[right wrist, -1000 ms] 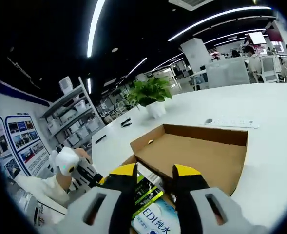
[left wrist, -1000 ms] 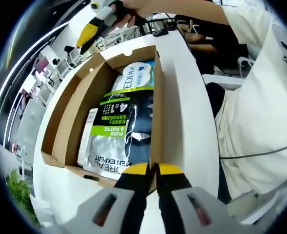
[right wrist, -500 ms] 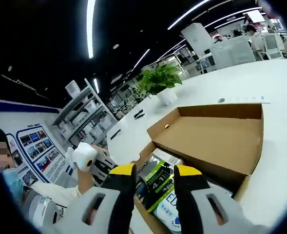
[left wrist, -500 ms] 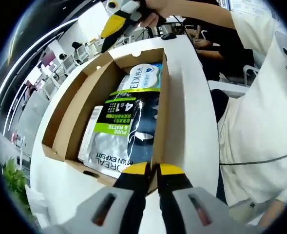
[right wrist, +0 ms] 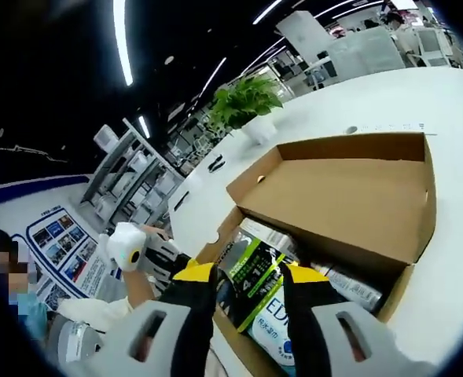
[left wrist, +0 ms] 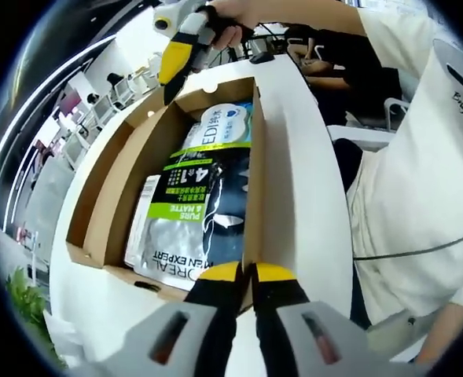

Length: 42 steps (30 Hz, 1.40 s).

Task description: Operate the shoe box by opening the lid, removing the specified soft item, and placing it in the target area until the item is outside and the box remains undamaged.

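In the left gripper view, the shoe box (left wrist: 105, 204) is lying open on the white table (left wrist: 310, 181), with its lid (right wrist: 349, 196) folded flat on the far side in the right gripper view. Soft pouches are lying inside: a silver and green pouch (left wrist: 188, 212) nearest the left gripper, and a white and blue pack (left wrist: 223, 126) toward the far end. The left gripper (left wrist: 244, 272) is pinching the near right wall of the box, its jaws nearly together on the cardboard edge. The right gripper (left wrist: 172, 67) is hanging over the far end of the box; in its own view its jaws are standing moderately apart with nothing between them, straddling the pouches below. Which pouch is the specified item cannot be told. Risks from here: the right jaws are descending close to the far wall and could be catching the cardboard together with a pouch, creasing or tearing it. A glossy pouch is likely to be slipping from a shallow pinch. A lifted pouch could be dragging its neighbour out. If the left gripper is squeezing or pulling too hard, the thin wall could be buckling.
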Tool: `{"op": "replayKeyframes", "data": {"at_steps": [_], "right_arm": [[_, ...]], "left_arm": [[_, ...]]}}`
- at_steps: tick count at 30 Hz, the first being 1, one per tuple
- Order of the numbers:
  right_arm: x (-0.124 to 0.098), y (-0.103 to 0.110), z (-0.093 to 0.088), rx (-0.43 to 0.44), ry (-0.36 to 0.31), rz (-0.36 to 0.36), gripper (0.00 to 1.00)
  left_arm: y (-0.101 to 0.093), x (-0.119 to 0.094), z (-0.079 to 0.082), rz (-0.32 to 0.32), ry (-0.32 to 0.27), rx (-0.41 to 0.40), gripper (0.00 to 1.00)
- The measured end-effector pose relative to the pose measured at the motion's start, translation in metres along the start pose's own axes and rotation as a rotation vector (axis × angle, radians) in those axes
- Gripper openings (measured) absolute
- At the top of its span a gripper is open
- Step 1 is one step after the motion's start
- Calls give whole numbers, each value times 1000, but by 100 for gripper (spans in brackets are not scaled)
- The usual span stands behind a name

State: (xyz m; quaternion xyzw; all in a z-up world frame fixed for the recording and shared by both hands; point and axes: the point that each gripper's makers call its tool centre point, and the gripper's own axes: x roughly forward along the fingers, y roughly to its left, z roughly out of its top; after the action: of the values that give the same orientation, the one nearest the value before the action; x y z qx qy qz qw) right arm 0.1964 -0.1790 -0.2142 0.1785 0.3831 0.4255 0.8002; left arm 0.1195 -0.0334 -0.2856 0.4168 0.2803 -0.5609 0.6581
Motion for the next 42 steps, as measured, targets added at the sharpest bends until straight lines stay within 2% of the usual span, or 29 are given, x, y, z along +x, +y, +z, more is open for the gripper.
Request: {"op": "replayKeyframes", "data": {"at_steps": [2,5,8,11,14,16,18,20,21,23,28,29,34,36,39,42], "right_arm": [[3,0,-3,29,25,14,30],[8,-2,-7,14,44,9,35],[11,-3,-11,9,71,-2,34],[12,-7,-16,-48,101,-42,35],[14,-5,-15,-85,96,-42,35],[17,-10,-15,-58,102,-46,38],[22,-16,-18,-68,118,-74,46],[22,-21,-18,-87,111,-119,45],[22,-19,-19,-83,118,-108,43],[24,-14,-23,-71,125,-97,46],[32,-13,-27,-130,169,-78,48],[35,-9,-33,-146,201,-59,48],[40,-7,-43,-133,231,-67,40],[40,-5,-46,-141,243,-60,41],[40,-1,-51,-204,268,-33,42],[42,-2,-52,-166,264,-36,40]], "left_arm": [[0,0,0,3,5,1,5],[0,0,0,11,-2,-15,5],[-1,0,0,11,-15,-3,5],[-1,0,0,14,-14,18,5],[0,0,0,13,-8,11,5],[0,0,0,11,-2,-3,5],[1,1,1,7,2,-10,5],[0,1,0,5,11,-19,5],[0,1,0,5,12,-20,5],[0,1,0,4,10,-26,5],[0,1,0,21,3,-30,5],[0,1,0,20,0,-25,5],[0,1,0,15,13,-13,5],[0,1,0,17,12,-18,5],[1,1,0,19,11,-21,5],[0,1,0,19,18,-4,5]]}}
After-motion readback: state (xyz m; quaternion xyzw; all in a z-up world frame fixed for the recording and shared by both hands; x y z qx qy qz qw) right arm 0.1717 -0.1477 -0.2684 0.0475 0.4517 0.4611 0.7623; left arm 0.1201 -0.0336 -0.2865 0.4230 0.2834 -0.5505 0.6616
